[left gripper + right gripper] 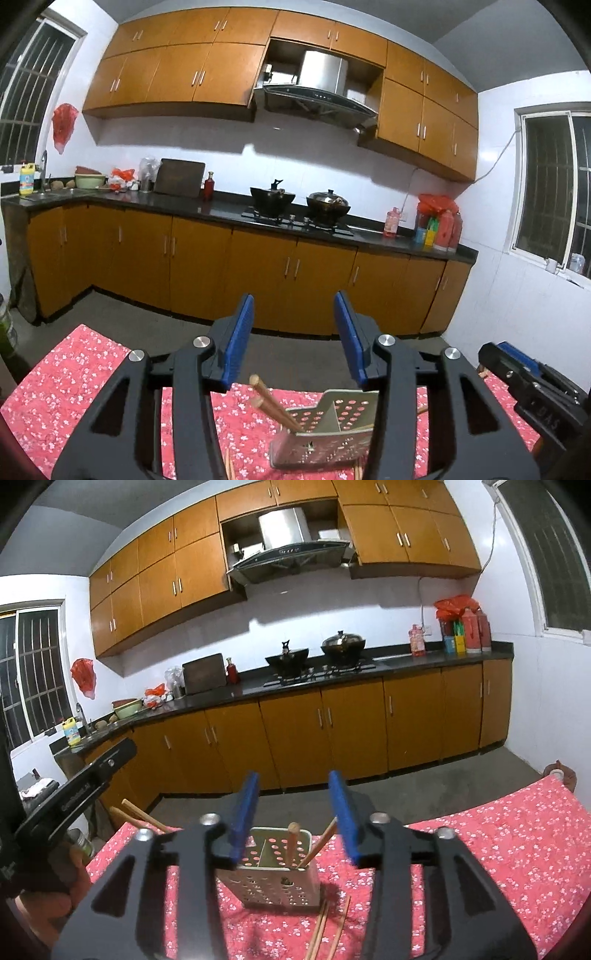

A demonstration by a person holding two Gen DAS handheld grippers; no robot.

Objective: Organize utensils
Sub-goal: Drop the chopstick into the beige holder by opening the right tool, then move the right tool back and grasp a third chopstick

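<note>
A table covered with a red floral cloth (480,849) fills the foreground of both wrist views, with a kitchen counter (221,210) and its brown cabinets well behind it. On the cloth stands a perforated metal utensil holder (275,878), split by a divider into compartments; in the right wrist view it is upright and sits low between the two blue pads, while in the left wrist view it appears tilted by the lens, below and slightly right of centre. The left gripper (293,332) is spread wide, its blue fingers (240,332) parted with nothing between them and touching nothing, held above the holder. The right gripper (295,812) is likewise spread wide and empty, its fingers (341,812) apart and clear of the holder's rim. Two wooden chopsticks (293,843) stand inside the holder, leaning against its wall, their upper ends rising above the rim. Several loose chopsticks (332,930) lie flat on the cloth just in front of the holder, near its base. Another pair of chopsticks (140,816) shows beside the left gripper's body at the left edge of the right wrist view; whether they are resting on anything cannot be told.
</note>
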